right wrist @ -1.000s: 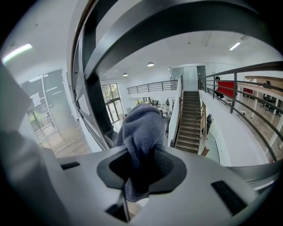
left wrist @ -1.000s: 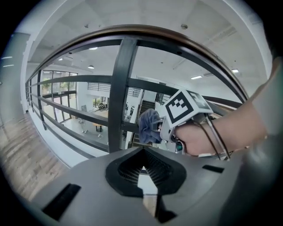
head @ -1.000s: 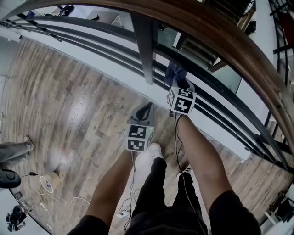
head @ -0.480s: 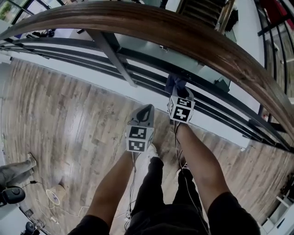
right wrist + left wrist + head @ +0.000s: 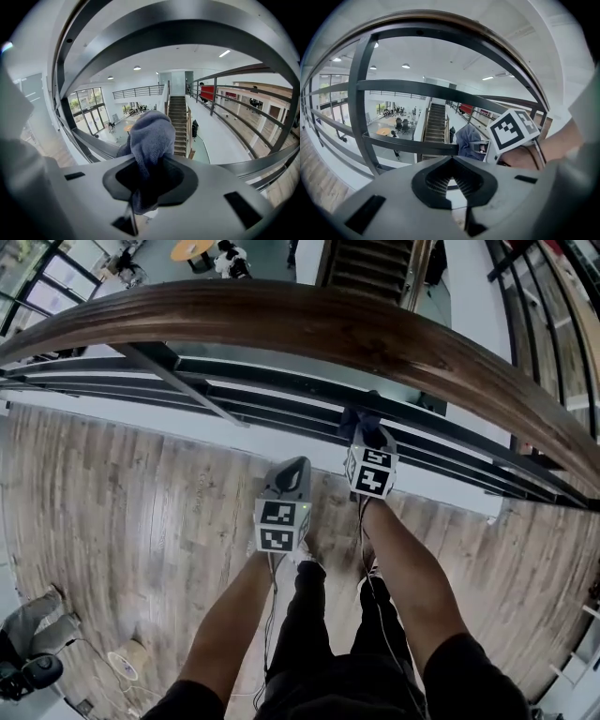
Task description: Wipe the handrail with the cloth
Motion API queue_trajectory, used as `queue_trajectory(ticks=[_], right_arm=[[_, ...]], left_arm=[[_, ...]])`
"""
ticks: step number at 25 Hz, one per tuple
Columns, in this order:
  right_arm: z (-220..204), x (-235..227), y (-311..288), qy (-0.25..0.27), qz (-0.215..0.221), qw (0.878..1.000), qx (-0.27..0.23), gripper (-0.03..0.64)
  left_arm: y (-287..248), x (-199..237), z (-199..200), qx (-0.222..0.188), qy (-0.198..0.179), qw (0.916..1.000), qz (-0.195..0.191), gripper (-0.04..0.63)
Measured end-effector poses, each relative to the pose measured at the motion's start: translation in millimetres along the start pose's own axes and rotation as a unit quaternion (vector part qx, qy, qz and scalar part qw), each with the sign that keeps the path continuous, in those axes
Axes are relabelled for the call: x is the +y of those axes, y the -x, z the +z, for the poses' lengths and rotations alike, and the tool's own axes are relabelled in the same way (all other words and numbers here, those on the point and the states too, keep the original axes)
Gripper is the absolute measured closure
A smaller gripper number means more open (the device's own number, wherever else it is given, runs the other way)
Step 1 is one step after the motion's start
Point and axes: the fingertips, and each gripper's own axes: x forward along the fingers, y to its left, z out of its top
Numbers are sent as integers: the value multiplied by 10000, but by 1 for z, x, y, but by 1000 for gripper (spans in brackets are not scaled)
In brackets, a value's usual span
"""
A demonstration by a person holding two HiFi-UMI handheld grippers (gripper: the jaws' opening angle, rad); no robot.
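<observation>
- The right gripper has its fingers clamped on a bunched grey-blue cloth. A thick fold stands up out of the fingers.
- The left gripper is held lower and nearer the body. Its fingers are closed together with nothing between them.
- The wooden handrail arcs across the top of the head view, with dark metal bars running beneath it.
- The cloth sits level with those bars, below the handrail. As far as the views show, it is apart from the wood.
- The step in hand looks like the approach: the cloth is gripped and aimed at the railing, but no wiping contact with the handrail is made yet.
- The next move probably calls for lifting the right gripper until the cloth's free fold lies on the rail's top face. It would then be pressed lightly and drawn along the curve.
- The grip needs to be firm enough that friction does not pull the cloth out. The fold, not the hard fingers, should meet the wood.
- The left gripper seems to have no part in this and can keep clear.
</observation>
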Motion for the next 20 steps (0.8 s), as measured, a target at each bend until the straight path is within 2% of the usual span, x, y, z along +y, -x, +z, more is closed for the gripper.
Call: queue_trajectory(ticks=[6,12,17,20], right_arm=[[-8,-61,20,-33,-251,9997,6,541],[-20,-123,39,219,-431,9988,-50,541],[-30,-174,56,85,-665,9977,-77,541],[-35,-202,64,26,-651,9978,-94,541]], left_arm=[[-21,-41,5,73,-75,9999,-130,592],[-48,-86,7,166,-150,9993,-293,592],[-70,-127,7,253,-167,9986,-435,592],[-83,-155,6,304,-223,9979,-535,592]])
